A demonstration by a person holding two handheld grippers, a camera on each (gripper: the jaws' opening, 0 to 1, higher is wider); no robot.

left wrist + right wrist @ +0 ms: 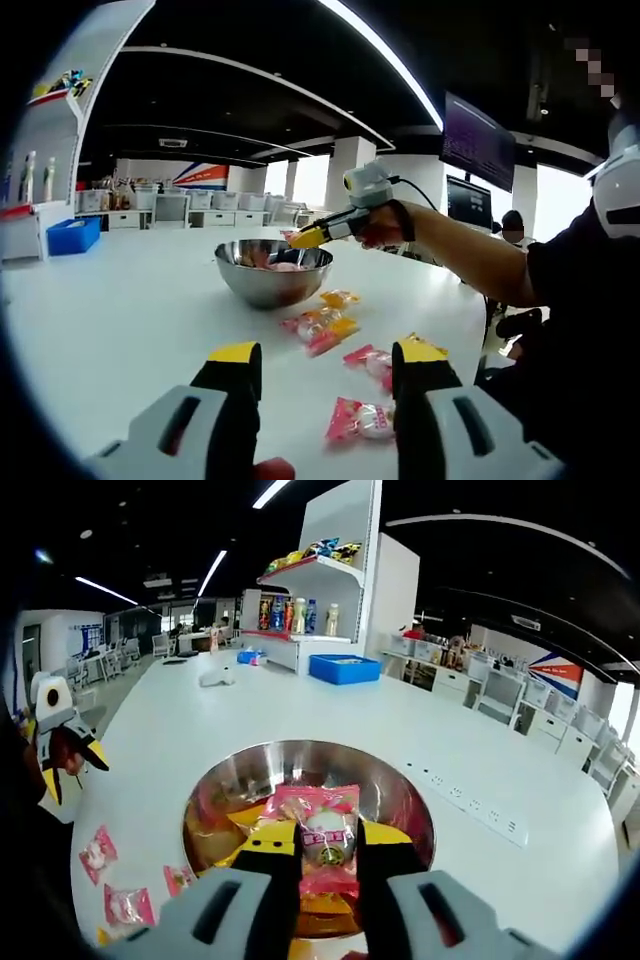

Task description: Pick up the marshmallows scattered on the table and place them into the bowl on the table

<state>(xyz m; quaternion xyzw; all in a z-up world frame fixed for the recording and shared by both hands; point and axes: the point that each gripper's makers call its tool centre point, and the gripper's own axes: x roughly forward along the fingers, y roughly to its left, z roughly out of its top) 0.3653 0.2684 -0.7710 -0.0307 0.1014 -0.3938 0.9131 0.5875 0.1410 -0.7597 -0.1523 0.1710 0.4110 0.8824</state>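
Right gripper (323, 855) clamps a pink marshmallow packet (325, 835) over the steel bowl (410, 800); its print is unreadable. Left gripper (325, 362) hovers wide open above the white table (130, 310), near scattered packets (322, 330).

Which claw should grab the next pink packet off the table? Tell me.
Left. The left claw is open and low over the table, with a pink packet lying just beside its tips. The right claw is shut on a packet above the bowl, so it's busy.

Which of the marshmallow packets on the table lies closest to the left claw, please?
The pink packet lying between the left claw's tips, beside its right-hand tip. The other packets, pink and yellow, lie farther off toward the bowl.
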